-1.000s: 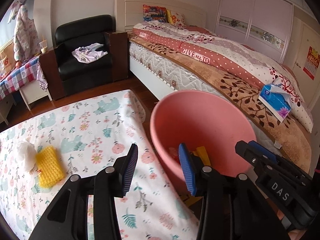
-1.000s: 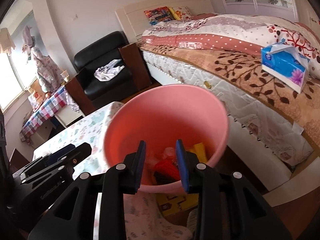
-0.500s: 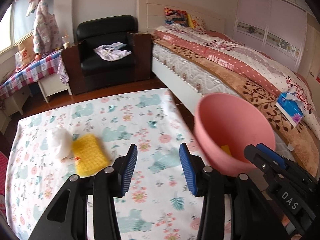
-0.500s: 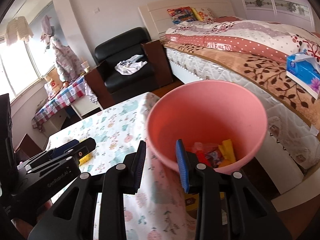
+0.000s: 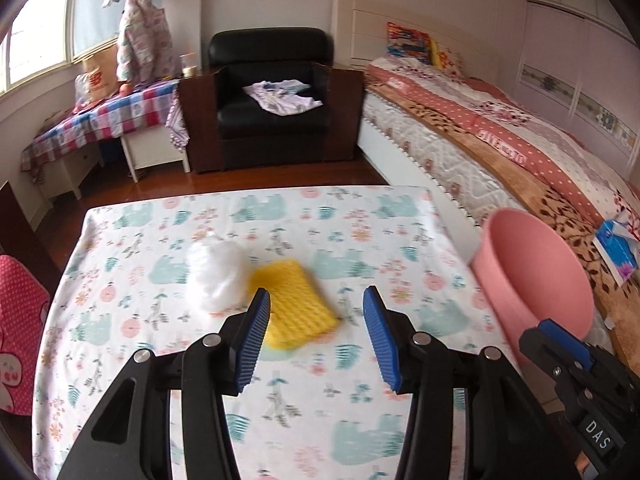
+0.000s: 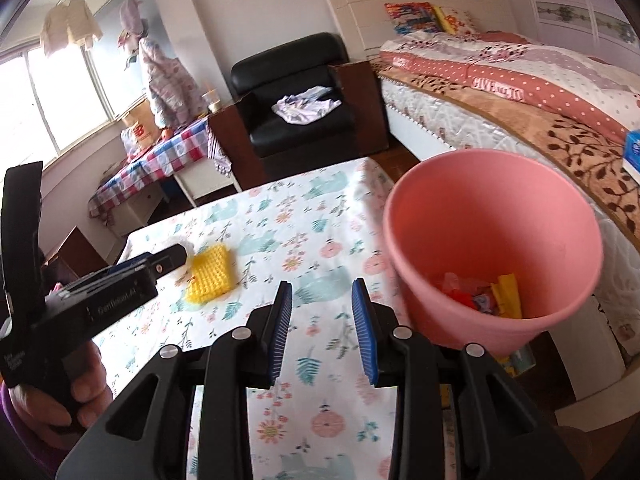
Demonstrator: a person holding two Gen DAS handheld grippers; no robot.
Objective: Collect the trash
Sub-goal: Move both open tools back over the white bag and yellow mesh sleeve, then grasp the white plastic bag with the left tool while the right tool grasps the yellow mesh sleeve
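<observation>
A yellow sponge-like pad [image 5: 296,308] and a white fluffy wad [image 5: 218,276] lie side by side on the floral tablecloth [image 5: 360,412]. My left gripper [image 5: 316,332] hovers just short of the pad. Its jaws are opening and nothing is between the blue pads. A pink bucket [image 6: 492,220] stands off the table's right edge and holds red, yellow and other scraps [image 6: 480,296]. My right gripper [image 6: 322,328] is open and empty over the cloth, just left of the bucket. In the right wrist view the left gripper's finger [image 6: 160,266] covers the wad, next to the pad [image 6: 210,276].
A bed [image 5: 520,152] runs along the right, close behind the bucket, with a blue tissue box [image 5: 616,248] on it. A black armchair [image 5: 272,96] and a checked-cloth side table [image 5: 100,120] stand beyond the table. A red dotted cushion [image 5: 16,320] sits at the left.
Both views have swung left, away from the bucket and over the table. The left jaws have spread wider. The pad and wad now sit right in front of the left gripper.
</observation>
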